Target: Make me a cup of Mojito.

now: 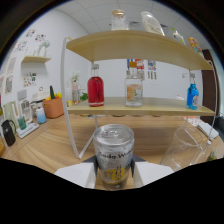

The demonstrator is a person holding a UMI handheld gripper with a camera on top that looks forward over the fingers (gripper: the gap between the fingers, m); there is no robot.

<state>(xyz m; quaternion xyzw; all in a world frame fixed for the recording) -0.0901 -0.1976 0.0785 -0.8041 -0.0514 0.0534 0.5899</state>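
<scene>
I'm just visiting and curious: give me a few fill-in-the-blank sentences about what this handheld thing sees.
1. The tongs hold a silver ____ of soda water.
2. On the lower shelf, the leftmost bottle holds ____ liquid.
3. The bottle at that shelf's right end is ____.
4. A clear empty ____ stands on the table right of the tongs.

Missing words: can; red; blue; cup

Single view riding the hand-held gripper [114,176], low, facing shelf rack [140,106] closely, soda can [114,155] nearest
</scene>
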